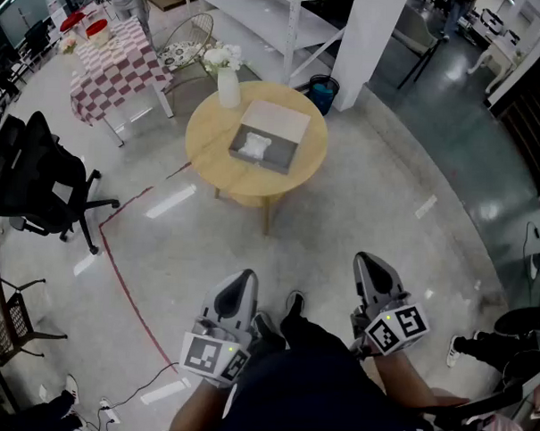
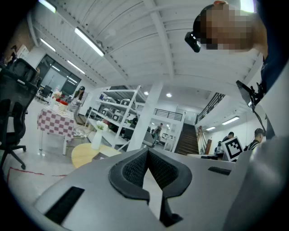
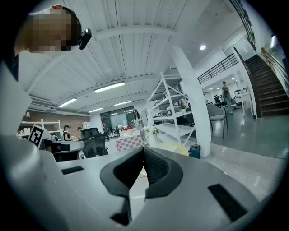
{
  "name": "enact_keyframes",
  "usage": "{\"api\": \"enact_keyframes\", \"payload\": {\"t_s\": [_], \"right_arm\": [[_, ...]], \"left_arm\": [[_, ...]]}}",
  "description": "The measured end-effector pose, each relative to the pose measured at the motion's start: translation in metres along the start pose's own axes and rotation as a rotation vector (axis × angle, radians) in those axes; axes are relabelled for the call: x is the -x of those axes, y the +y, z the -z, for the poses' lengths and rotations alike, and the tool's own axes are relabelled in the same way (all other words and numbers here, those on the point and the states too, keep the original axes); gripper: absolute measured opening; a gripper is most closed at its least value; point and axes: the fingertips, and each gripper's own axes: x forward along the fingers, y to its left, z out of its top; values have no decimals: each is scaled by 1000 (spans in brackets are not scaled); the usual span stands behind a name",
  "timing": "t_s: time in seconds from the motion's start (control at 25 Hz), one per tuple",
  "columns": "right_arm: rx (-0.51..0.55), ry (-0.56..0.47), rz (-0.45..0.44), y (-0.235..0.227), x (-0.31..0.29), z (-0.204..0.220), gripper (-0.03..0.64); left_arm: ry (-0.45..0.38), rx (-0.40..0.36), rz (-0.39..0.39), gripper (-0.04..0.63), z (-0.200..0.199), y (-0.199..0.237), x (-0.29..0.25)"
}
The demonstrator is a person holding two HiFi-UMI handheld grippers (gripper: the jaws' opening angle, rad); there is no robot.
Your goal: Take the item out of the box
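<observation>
Wide concrete floor (image 1: 360,196) lies free up to the round table (image 1: 211,141), where the white item (image 1: 255,145) sits inside the open box (image 1: 289,157) near a vase (image 1: 228,85), so I judge nothing is done yet; left gripper (image 1: 240,280) and right gripper (image 1: 368,264) hang well apart from it, jaws closed together, empty.

Probably an open-plan office or lab: white shelving (image 1: 261,13), office chair (image 1: 39,184), staircase (image 3: 266,76).

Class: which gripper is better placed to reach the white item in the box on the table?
Left gripper, narrowly. It and the right gripper are shut, empty and far from the table; the left sits more in line with the box.
</observation>
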Motion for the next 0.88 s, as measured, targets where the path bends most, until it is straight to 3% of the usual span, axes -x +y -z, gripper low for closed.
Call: {"api": "enact_keyframes", "payload": {"t_s": [0.4,0.88], "right_arm": [[14,-65,-35,17,4,-14,8],[-57,-74,-82,-17,1,-16,8]], "left_arm": [[-32,-91,-37,17,-27,1,13],[-14,-132,-75,17,-28,-24,-17]]}}
